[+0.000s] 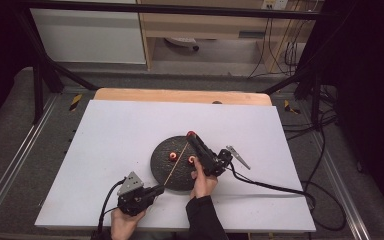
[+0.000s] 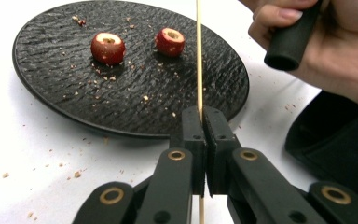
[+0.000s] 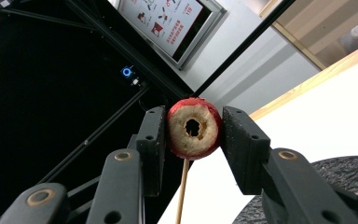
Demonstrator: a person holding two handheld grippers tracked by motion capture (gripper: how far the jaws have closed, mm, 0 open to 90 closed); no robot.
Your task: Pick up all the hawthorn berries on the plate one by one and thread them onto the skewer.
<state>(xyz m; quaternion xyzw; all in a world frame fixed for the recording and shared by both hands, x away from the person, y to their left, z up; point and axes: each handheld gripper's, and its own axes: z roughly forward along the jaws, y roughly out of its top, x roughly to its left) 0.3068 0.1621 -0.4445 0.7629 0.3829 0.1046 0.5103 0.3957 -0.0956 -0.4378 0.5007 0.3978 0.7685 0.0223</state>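
On a white board over a wooden table, the left gripper clamps a skewer across the black plate; the right gripper pinches a cored red fruit at the skewer's tip, dark frame rails around

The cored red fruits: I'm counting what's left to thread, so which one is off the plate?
The fruit clamped in the right tongs, raised at the skewer's tip. The other two lie on the black plate.

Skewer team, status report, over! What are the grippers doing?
Left gripper shut on skewer. Right gripper shut on cored red fruit at skewer tip. Two fruits left on plate. Nothing blocking.
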